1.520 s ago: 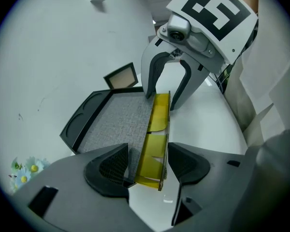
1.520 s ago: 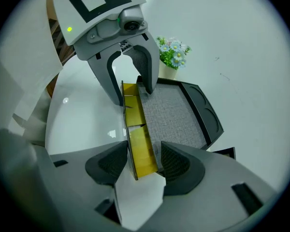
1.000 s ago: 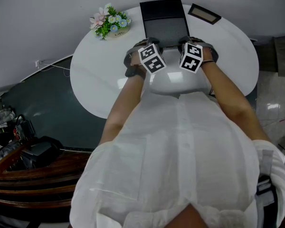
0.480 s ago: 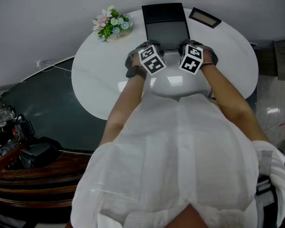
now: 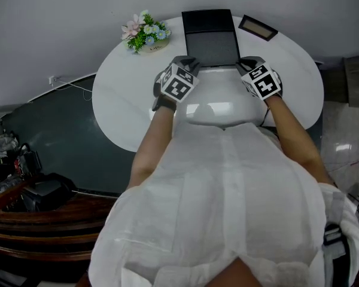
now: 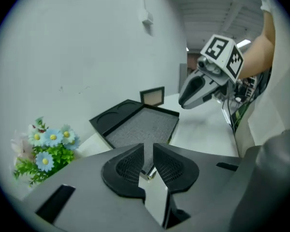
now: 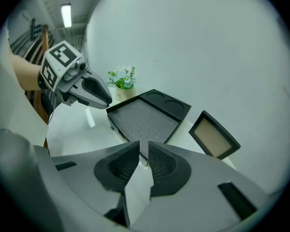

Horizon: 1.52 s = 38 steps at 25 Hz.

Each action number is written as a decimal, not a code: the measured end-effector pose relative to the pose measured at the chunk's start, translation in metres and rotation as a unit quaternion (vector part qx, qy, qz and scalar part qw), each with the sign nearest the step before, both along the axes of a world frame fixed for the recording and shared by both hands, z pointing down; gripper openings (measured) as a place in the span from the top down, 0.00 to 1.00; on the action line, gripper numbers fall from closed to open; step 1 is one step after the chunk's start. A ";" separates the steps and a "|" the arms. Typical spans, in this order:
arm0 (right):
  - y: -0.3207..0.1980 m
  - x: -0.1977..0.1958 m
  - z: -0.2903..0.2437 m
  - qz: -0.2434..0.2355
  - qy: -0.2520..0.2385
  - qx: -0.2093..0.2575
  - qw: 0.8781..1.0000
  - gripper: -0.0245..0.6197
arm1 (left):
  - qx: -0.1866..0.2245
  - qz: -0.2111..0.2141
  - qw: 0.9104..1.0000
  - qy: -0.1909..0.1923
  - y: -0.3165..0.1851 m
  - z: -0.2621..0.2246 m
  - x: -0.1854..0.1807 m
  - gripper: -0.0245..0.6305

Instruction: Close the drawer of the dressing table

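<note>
On the white round dressing table (image 5: 121, 103) lies the drawer, a black tray with a grey lining (image 5: 210, 40) (image 6: 144, 125) (image 7: 141, 120); it reaches back to the wall. My left gripper (image 5: 188, 63) (image 6: 149, 153) hovers at its near left corner. My right gripper (image 5: 249, 63) (image 7: 144, 152) hovers at its near right corner. Both point down and forward, and each shows in the other's view (image 6: 195, 92) (image 7: 94, 93). Both pairs of jaws are closing to a narrow gap with nothing between the pads.
A small bunch of flowers (image 5: 145, 33) (image 6: 44, 149) (image 7: 122, 77) stands at the table's back left. A dark picture frame (image 5: 257, 27) (image 6: 152, 96) (image 7: 214, 135) lies at the back right. A wall runs behind the table. Dark flooring and wooden furniture (image 5: 42, 220) are at the lower left.
Both grippers have drawn apart from the middle of the drawer's near end to its two corners. Their marker cubes have rolled outward.
</note>
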State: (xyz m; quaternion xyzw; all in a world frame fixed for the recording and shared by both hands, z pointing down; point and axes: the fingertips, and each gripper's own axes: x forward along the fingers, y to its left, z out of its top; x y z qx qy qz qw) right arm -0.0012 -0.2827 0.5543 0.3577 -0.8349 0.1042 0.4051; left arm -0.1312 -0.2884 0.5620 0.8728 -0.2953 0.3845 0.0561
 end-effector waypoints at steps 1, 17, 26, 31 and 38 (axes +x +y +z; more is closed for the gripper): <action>0.000 0.006 -0.006 0.018 -0.021 0.005 1.000 0.88 | 0.007 -0.018 1.000 0.024 -0.002 -0.009 -0.005 0.86; 0.021 0.068 -0.139 0.153 -0.292 0.159 0.930 0.94 | 0.132 -0.219 0.925 0.280 0.025 -0.141 -0.102 0.94; 0.029 0.058 -0.147 0.120 -0.269 0.182 0.938 0.95 | 0.172 -0.255 0.907 0.287 0.046 -0.157 -0.141 0.94; 0.029 0.054 -0.150 0.112 -0.266 0.186 0.939 0.95 | 0.179 -0.253 0.906 0.289 0.048 -0.160 -0.141 0.94; 0.030 0.052 -0.151 0.106 -0.264 0.185 0.941 0.95 | 0.177 -0.253 0.904 0.296 0.050 -0.159 -0.136 0.94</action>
